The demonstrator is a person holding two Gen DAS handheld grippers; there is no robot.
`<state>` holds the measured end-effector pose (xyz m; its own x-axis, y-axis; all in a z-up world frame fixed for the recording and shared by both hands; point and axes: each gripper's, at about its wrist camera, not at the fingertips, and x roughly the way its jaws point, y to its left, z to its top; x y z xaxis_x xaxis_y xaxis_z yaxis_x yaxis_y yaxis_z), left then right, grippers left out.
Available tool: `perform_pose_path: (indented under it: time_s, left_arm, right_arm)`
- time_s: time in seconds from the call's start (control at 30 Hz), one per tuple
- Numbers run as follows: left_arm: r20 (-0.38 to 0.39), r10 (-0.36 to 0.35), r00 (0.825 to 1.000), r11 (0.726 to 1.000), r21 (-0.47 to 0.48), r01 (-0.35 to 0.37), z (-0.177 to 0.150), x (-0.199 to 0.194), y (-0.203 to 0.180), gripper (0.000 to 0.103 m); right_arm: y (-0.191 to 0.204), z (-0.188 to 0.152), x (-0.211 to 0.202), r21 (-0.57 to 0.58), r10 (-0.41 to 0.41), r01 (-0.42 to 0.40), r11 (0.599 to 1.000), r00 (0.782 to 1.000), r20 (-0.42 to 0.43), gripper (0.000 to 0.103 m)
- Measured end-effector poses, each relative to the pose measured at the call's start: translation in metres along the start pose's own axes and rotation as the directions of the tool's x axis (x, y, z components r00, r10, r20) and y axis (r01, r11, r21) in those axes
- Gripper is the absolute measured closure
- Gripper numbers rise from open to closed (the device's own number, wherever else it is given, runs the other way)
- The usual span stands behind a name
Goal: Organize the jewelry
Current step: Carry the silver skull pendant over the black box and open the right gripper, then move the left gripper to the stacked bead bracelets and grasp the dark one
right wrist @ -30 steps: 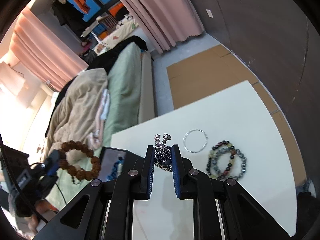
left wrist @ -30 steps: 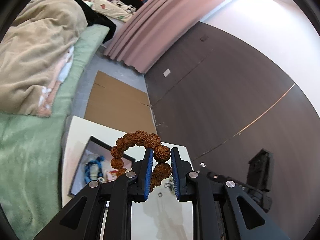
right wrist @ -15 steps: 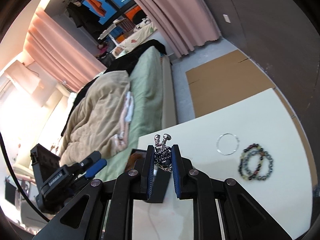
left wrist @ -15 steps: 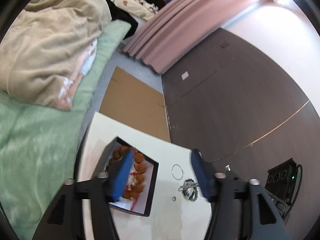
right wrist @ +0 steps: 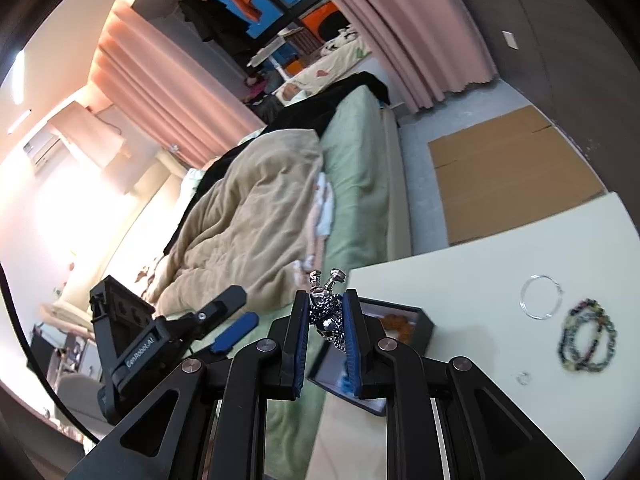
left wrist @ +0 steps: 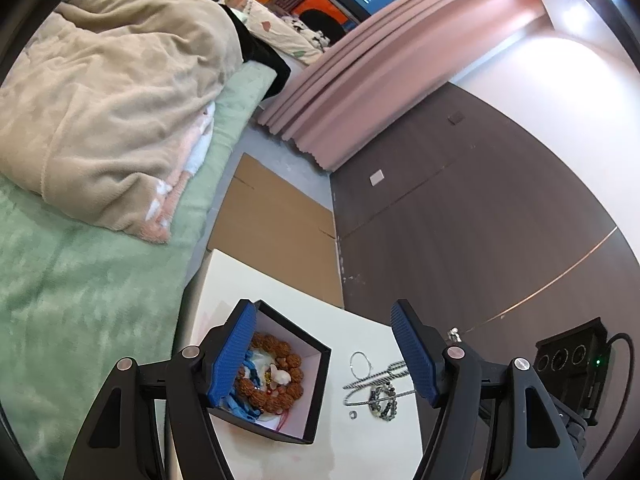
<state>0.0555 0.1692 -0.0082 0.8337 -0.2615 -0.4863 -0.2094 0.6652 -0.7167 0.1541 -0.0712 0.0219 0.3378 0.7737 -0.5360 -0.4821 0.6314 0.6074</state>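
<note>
One white table [left wrist: 360, 452] fills the lower frame; one black box [left wrist: 316, 392], lower centre, contains one brown bead bracelet [left wrist: 292, 360]. Left gripper [left wrist: 324, 356] is opening, nothing between. Right gripper [right wrist: 326, 320] clenches one silver chain [right wrist: 326, 312].

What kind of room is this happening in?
Most likely a bedroom: a bed with a green cover and a rumpled beige blanket, pink curtains, and a small white table beside the bed.
</note>
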Motion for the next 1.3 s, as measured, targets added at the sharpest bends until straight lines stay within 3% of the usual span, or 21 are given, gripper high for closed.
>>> perform_pose_path:
  time_s: [0.13,0.2,0.27,0.73,0.87,1.3]
  left_arm:
    - [0.012,0.013,1.000,1.000,-0.020,-0.013,0.004,-0.004,0.007,0.031]
    - [0.014,0.021,1.000,0.999,-0.031,-0.021,0.005,-0.004,0.010,0.030]
    - [0.010,0.024,1.000,0.999,-0.032,-0.024,0.005,-0.003,0.012,0.030]
    - [-0.048,0.037,0.998,0.998,0.060,-0.034,-0.014,0.022,-0.017,0.030]
    - [-0.080,0.038,0.996,0.995,0.096,-0.030,-0.024,0.036,-0.031,0.030]
    - [-0.172,0.065,0.983,0.968,0.248,-0.020,-0.064,0.077,-0.079,0.030]
  right_arm:
    - [0.008,-0.002,0.020,-0.012,0.027,-0.027,1.000,1.000,-0.013,0.084]
    - [0.005,-0.004,0.029,-0.013,0.001,-0.002,1.000,0.999,-0.048,0.062]
    - [-0.001,-0.005,0.027,-0.009,-0.040,0.040,0.999,0.999,-0.033,0.050]
    - [-0.062,-0.009,-0.027,0.071,-0.195,0.198,0.978,0.980,-0.050,0.049]
    - [-0.081,-0.010,-0.046,0.090,-0.234,0.238,0.967,0.971,-0.043,0.034]
    - [-0.142,-0.018,-0.080,0.180,-0.341,0.354,0.918,0.935,-0.100,0.034]
